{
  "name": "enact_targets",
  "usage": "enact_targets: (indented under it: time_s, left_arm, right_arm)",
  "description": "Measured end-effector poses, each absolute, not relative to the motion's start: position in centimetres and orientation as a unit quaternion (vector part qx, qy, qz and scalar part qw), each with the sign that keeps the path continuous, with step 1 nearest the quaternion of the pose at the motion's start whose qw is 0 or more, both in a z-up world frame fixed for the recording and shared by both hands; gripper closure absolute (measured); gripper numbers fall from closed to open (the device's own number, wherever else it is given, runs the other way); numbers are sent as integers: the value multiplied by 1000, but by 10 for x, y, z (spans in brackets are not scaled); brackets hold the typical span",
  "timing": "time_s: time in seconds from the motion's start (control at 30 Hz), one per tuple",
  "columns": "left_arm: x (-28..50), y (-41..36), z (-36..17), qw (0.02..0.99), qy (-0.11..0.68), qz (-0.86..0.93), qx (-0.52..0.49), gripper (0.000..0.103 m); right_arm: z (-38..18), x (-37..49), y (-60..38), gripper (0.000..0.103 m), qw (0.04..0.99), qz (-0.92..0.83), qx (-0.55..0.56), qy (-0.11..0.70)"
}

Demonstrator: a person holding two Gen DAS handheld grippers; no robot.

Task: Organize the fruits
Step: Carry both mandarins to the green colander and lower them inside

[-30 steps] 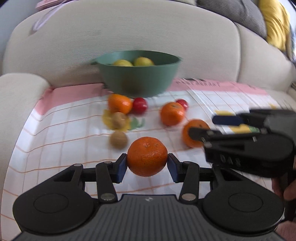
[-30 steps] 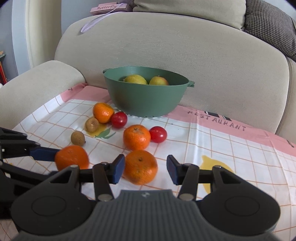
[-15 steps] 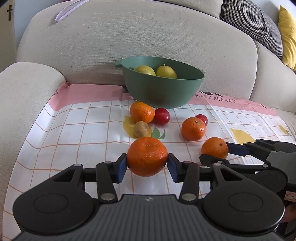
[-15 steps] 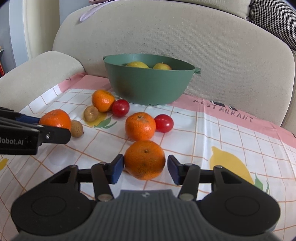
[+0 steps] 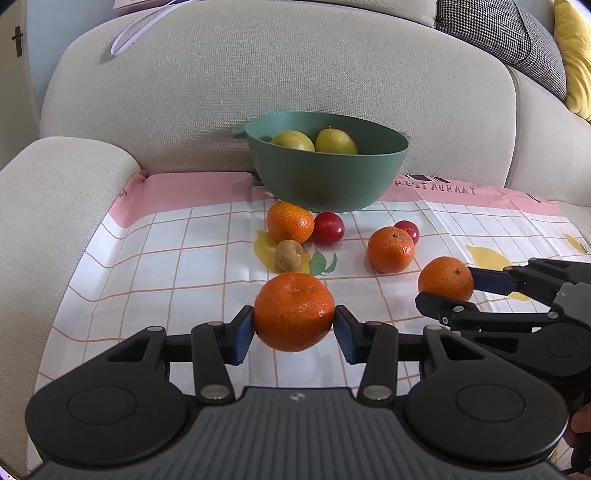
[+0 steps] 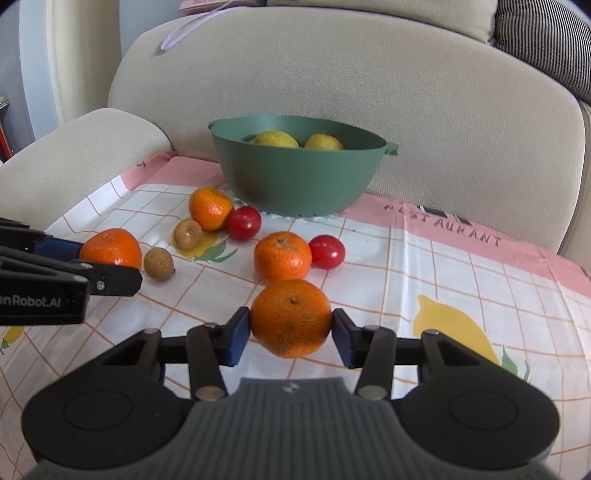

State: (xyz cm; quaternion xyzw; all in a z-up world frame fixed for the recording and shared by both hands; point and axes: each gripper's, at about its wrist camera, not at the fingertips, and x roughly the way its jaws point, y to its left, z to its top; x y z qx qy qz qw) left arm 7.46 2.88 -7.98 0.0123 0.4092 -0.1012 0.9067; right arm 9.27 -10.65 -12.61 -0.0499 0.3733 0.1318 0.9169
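Note:
My left gripper is shut on an orange mandarin, held just above the checked cloth. It also shows in the right wrist view. My right gripper is shut on a second mandarin, which shows at the right of the left wrist view. A green bowl holding two yellow-green fruits stands at the back. Two more mandarins, two red tomatoes and small brown fruits lie on the cloth.
The cloth covers a beige sofa seat, with the armrest at the left and the backrest behind the bowl. Checked and yellow cushions lie at the upper right.
My right gripper has closed on the mandarin it was straddling. My left gripper has held its mandarin throughout and swung to face the bowl more squarely.

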Motion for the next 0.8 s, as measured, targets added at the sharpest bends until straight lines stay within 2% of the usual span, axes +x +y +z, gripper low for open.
enact_targets:
  time_s: [0.8]
  left_arm:
    - [96,6,-28,910,403,-98,0,51]
  right_arm:
    - [-55,84,-115,58,938,146,-59,309]
